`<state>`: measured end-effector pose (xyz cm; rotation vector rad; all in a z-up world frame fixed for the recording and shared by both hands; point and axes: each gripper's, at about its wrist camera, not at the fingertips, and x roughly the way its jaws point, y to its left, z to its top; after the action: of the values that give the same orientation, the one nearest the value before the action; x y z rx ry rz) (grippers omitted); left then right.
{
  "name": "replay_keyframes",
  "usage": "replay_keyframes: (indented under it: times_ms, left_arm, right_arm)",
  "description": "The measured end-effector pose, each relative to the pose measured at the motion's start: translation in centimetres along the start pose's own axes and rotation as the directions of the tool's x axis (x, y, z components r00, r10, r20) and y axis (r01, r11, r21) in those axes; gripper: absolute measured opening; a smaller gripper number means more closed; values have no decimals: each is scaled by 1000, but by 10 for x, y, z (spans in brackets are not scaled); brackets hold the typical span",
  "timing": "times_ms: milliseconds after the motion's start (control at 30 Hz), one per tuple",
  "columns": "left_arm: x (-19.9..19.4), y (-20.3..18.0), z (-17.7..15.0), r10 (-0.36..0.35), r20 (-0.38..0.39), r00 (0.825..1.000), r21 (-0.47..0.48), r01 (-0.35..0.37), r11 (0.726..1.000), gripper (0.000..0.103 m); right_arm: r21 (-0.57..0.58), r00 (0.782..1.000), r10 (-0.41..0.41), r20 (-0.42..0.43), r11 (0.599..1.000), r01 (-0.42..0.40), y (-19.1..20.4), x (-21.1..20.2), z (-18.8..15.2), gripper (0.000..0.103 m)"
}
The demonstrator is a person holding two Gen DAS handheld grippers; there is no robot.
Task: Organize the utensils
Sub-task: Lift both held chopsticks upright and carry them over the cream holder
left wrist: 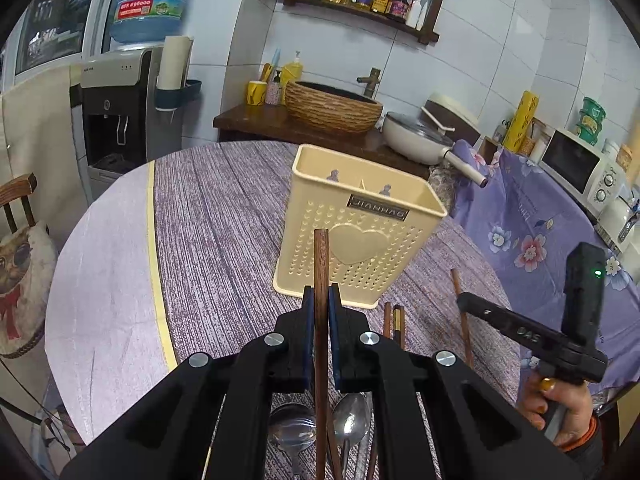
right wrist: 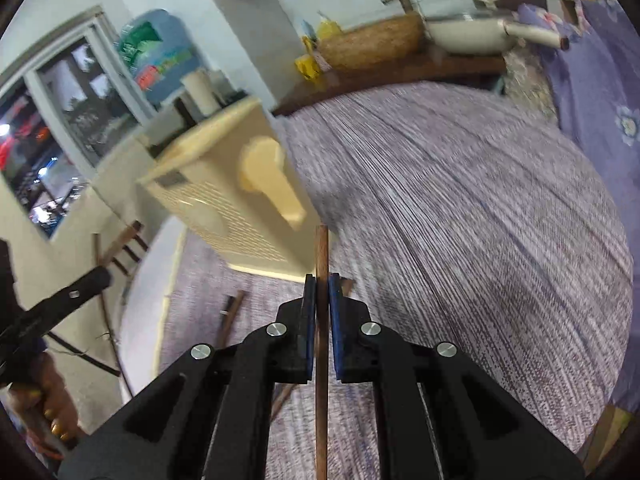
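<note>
The left tongs (left wrist: 320,292) pinch a dark wooden chopstick (left wrist: 321,264) whose tip rises just in front of the cream utensil holder (left wrist: 360,236), which stands upright on the round bench (left wrist: 224,216) directly ahead. Open cloth stretches to the left of these tongs as far as the bench's curved edge. Loose chopsticks (left wrist: 394,320) lie just right of them, and two spoons (left wrist: 320,428) lie beneath. To their right, the other hand-held unit hovers over the bench's near edge.

The right tongs (right wrist: 322,288) clamp a second chopstick (right wrist: 321,256), with the holder (right wrist: 224,184) ahead and to their left. Only this blurred view shows the wide bare cloth to their right and more chopsticks (right wrist: 230,320) lying on the bench to their left.
</note>
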<state>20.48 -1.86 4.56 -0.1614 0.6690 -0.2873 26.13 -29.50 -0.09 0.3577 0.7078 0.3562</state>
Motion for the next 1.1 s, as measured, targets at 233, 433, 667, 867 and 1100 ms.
replay_keyframes:
  times_ms: [233, 433, 667, 867, 1100]
  left_arm:
    - [-40, -8, 8, -24, 102, 995, 25, 22, 999, 8]
    - [-53, -17, 12, -25, 145, 989, 65, 16, 998, 8]
    - [-61, -19, 17, -32, 165, 986, 80, 19, 997, 8]
    - [-68, -20, 27, -47, 184, 982, 88, 31, 996, 8]
    - [-76, -23, 68, -109, 209, 972, 78, 94, 992, 8]
  right_arm:
    - [-139, 987, 134, 88, 983, -121, 28, -56, 8, 8]
    - [-212, 978, 170, 122, 967, -141, 46, -79, 12, 8]
    - [-238, 971, 196, 139, 958, -160, 57, -91, 17, 8]
    - [-262, 960, 223, 166, 949, -175, 64, -98, 25, 8]
    - [-282, 933, 225, 280, 949, -145, 88, -99, 63, 8]
